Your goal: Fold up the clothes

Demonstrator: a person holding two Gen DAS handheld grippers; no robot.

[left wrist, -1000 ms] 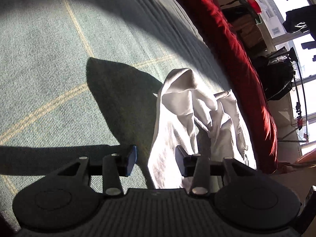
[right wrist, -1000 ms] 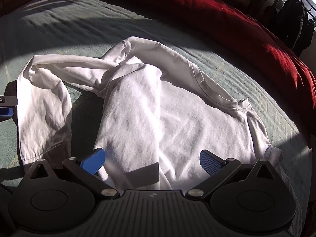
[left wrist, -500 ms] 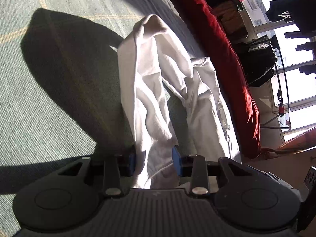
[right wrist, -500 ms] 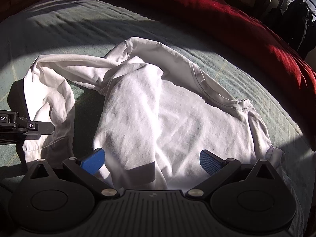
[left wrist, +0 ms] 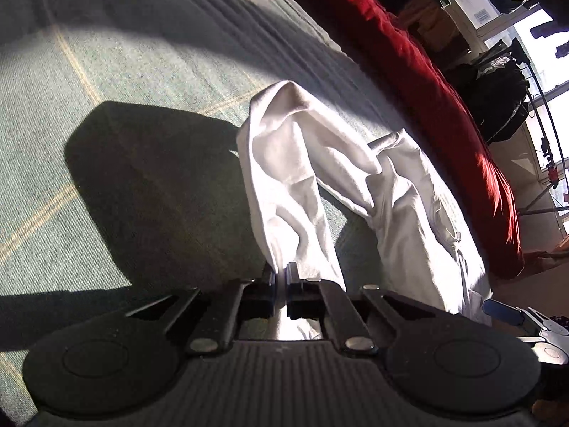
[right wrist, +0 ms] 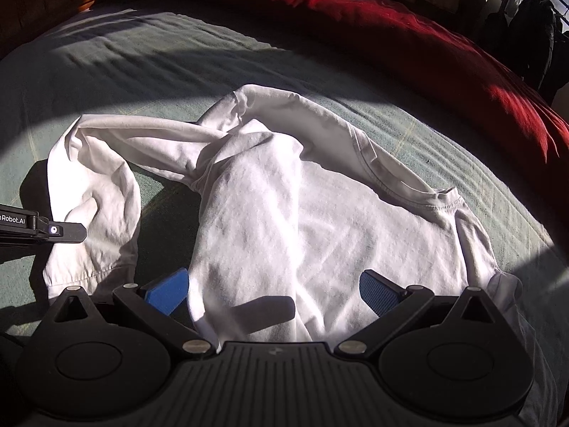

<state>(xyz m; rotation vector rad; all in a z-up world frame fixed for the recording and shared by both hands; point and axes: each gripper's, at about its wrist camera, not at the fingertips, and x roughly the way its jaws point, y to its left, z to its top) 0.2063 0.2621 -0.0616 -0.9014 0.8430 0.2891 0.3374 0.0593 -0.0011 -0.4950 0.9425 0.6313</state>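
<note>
Left tool (left wrist: pixel 281 284) pinches the white shirt's (right wrist: pixel 320 220) sleeve edge – cloth trailing ahead; right tool (right wrist: pixel 274 290) spread wide, straddling the shirt's hem on the bed (right wrist: pixel 142 71).

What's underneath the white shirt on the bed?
The white shirt lies on the green bedspread, which shows all around it. Whatever is directly beneath the cloth is covered.

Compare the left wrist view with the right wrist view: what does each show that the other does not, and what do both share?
Only the left wrist view shows the left gripper shut on a fold of the white shirt, and a bright window. Only the right wrist view shows the right gripper open over the shirt's body, and the collar. Both show the green bedcover and red blanket.
</note>
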